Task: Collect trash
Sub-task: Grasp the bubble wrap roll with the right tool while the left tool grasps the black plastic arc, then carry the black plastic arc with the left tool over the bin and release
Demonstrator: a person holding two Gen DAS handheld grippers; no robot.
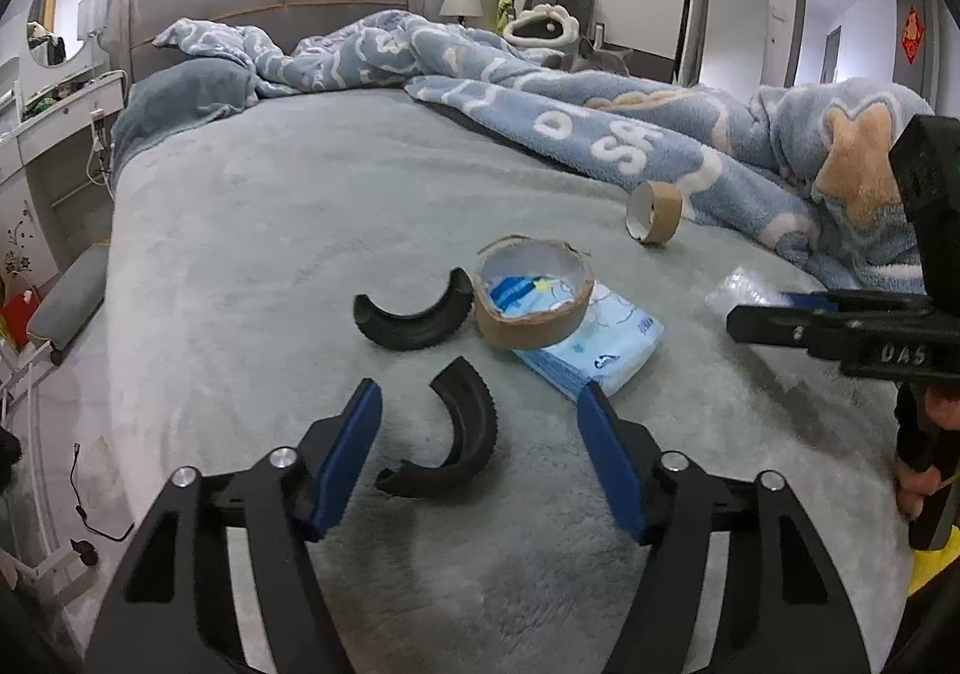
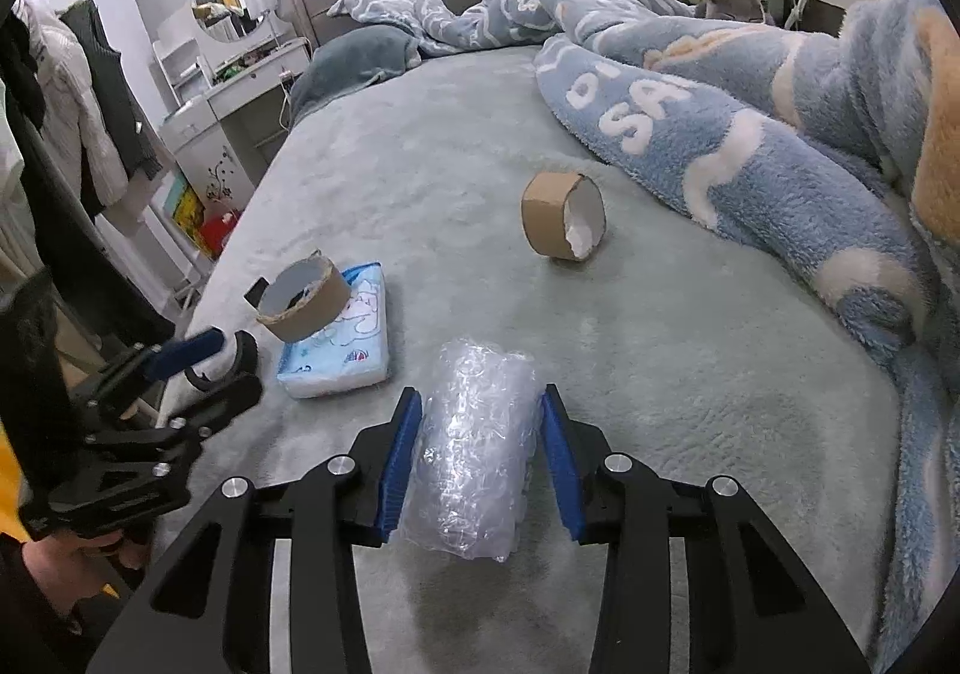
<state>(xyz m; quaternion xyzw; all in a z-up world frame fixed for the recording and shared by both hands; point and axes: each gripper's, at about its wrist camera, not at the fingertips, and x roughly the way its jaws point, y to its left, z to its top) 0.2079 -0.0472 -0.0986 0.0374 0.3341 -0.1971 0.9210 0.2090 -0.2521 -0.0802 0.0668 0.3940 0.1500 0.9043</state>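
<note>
Bubble wrap roll [image 2: 474, 452] is being bracketed by the right gripper [image 2: 480, 464], jaws narrow, contact uncertain. Left gripper [image 1: 480, 458] is being held wide around a rubber arc [image 1: 456, 434] at 12 o'clock; closing is judged next.

We take the tissue pack [image 1: 594, 350] on the bed [image 1: 300, 230] as our landmark. On its far end rests a cardboard ring [image 1: 531, 302]. Left of the pack lies one curved tyre piece [image 1: 411, 317], and nearer us than that a second piece [image 1: 456, 434]. Beyond the pack to the right stands another cardboard ring [image 1: 654, 210], just beside the blanket [image 1: 600, 122]. Right of the pack lies a bubble wrap roll [image 2: 474, 464].
</note>
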